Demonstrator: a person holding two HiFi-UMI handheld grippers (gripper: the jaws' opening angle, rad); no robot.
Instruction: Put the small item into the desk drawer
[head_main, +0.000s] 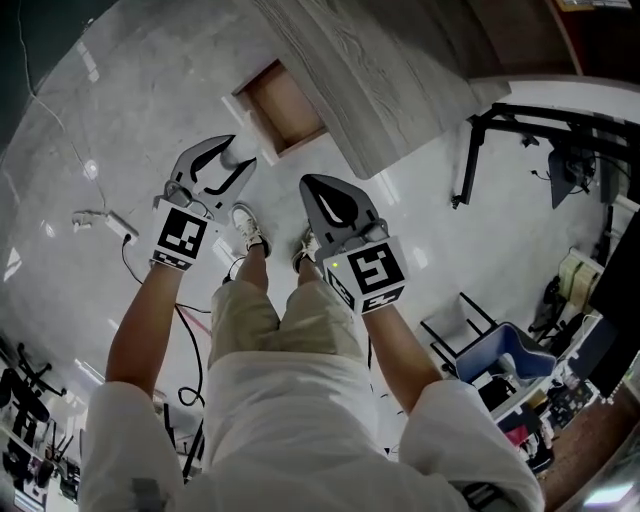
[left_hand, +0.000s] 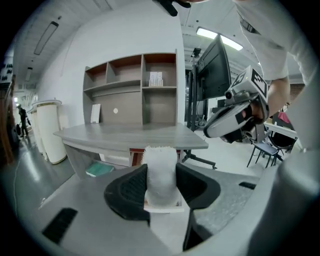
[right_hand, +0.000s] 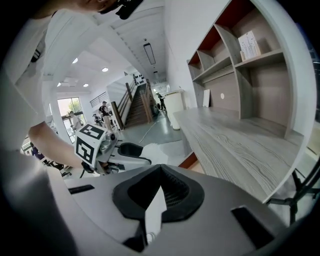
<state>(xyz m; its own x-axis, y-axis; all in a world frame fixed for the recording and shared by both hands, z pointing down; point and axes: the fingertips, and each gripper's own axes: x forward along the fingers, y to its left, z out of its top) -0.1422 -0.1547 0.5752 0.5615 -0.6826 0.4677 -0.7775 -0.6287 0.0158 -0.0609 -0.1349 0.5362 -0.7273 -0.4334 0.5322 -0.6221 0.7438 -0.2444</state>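
Left gripper (left_hand: 161, 171) clenched on white fuzzy item (left_hand: 161, 162), right gripper (right_hand: 160, 168) closed, empty — desk drawer (head_main: 285, 108) open.

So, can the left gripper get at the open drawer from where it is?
Probably yes. The left gripper, shut on the white item, is just short of the drawer, pulled out from under the desk. Nothing shows between them; the right gripper sits aside.

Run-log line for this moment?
left gripper: shut on white fuzzy item | right gripper: shut, empty | drawer: open, item not in yet
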